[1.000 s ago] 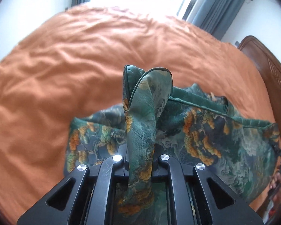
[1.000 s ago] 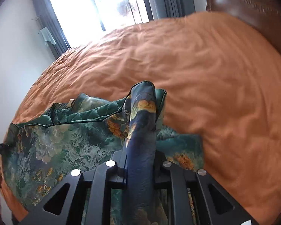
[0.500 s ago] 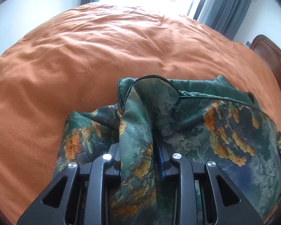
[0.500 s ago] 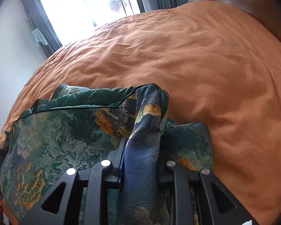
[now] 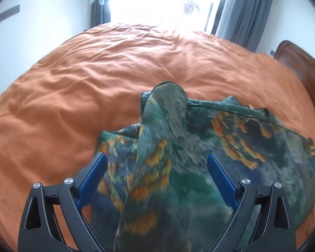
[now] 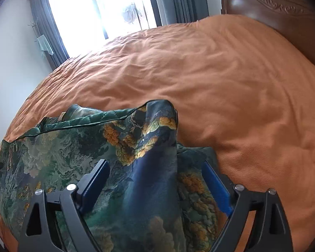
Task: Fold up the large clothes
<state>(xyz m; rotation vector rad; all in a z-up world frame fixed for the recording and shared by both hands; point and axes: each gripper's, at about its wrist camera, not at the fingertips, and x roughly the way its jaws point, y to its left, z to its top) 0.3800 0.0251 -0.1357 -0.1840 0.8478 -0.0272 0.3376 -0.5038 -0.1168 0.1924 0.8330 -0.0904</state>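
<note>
An orange-covered bed (image 5: 77,96) fills the room beneath a bright window (image 6: 98,10) with grey curtains (image 5: 243,10), a carved wooden headboard (image 6: 279,14) at one end. The green patterned garment (image 6: 58,147) lies at the bed's near edge. Left gripper (image 5: 155,166) and right gripper (image 6: 157,174) are opening, blue fingers (image 5: 92,178) wide, a loose fabric ridge between them unpinched

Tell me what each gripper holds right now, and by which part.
Nothing is gripped. Both sets of jaws are opening: the left gripper and right gripper each have a bunched fold of the garment between their fingers, but the pads stand clear of it.
</note>
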